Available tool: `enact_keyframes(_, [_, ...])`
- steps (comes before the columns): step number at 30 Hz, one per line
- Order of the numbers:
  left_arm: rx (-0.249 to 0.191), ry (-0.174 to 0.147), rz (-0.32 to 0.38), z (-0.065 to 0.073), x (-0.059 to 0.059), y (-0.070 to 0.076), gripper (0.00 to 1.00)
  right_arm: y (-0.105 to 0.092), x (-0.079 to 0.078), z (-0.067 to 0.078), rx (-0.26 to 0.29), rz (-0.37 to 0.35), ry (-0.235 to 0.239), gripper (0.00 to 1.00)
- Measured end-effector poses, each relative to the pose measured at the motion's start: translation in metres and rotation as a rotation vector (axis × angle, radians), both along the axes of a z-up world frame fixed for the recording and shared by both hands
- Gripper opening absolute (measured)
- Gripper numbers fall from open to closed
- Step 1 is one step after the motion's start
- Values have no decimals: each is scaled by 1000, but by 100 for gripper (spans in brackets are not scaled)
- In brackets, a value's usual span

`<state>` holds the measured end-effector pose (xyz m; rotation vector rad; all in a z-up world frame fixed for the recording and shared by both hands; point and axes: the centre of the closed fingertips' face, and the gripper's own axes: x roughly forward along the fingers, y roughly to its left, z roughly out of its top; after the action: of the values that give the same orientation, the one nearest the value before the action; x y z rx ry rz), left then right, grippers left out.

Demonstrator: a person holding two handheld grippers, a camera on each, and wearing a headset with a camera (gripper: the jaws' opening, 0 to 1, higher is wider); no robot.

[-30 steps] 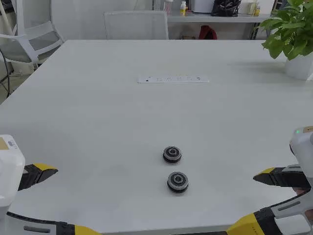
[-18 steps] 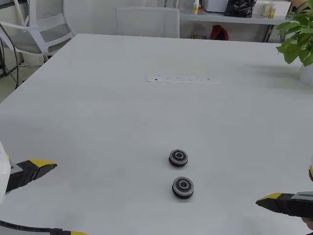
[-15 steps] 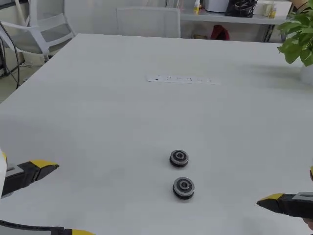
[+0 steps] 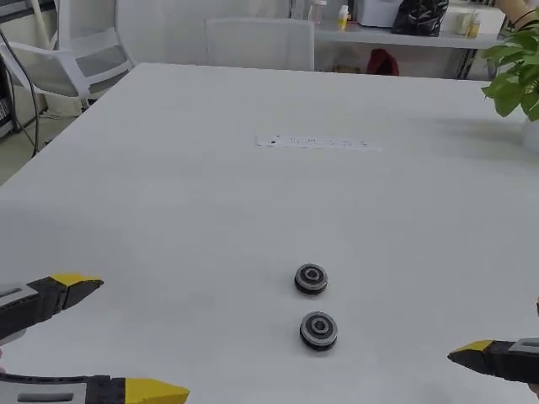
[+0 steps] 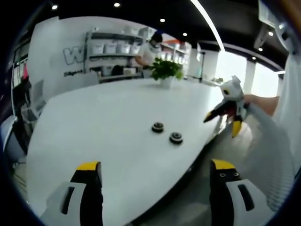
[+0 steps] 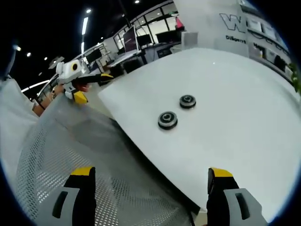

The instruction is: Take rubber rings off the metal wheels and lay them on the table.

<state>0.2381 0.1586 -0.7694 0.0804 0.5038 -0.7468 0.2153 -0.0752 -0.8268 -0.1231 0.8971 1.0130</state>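
Two metal wheels with black rubber rings lie flat on the white table [image 4: 168, 194]: the far wheel [image 4: 311, 279] and the near wheel [image 4: 318, 330], a small gap between them. My left gripper [image 5: 155, 165] stands open at the table's front left, well away from both wheels [image 5: 158, 127] [image 5: 176, 137]. In the head view its yellow-tipped fingers [image 4: 80, 284] spread wide. My right gripper [image 6: 151, 173] is open at the front right, off the table edge, facing the wheels [image 6: 187, 101] [image 6: 168, 119]. One of its fingertips [image 4: 470, 352] shows in the head view. Neither gripper holds anything.
A white power strip [image 4: 318, 142] lies across the table's middle. A potted plant [image 4: 515, 80] stands at the far right. Chairs [image 4: 259, 44] [image 4: 76, 63] stand at the far side and far left. A mesh chair seat [image 6: 80, 141] is below the table's near edge.
The head camera has shifted, so the wheels sit a little lower and to the right in the picture; they have not moved on the table. Both grippers stay open near the front edge.
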Motion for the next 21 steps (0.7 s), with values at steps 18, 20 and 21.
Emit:
enact_keyframes(18, [33, -9, -7, -1, 4, 1, 96, -2, 10, 5, 3, -20, -33, 99])
enact_keyframes(20, [39, -8, -10, -1, 4, 1, 96, -3, 12, 5, 4, -25, -37, 99])
enact_keyframes(21, [41, -9, -12, -1, 5, 0, 96, -3, 13, 5, 3, -25, -39, 99])
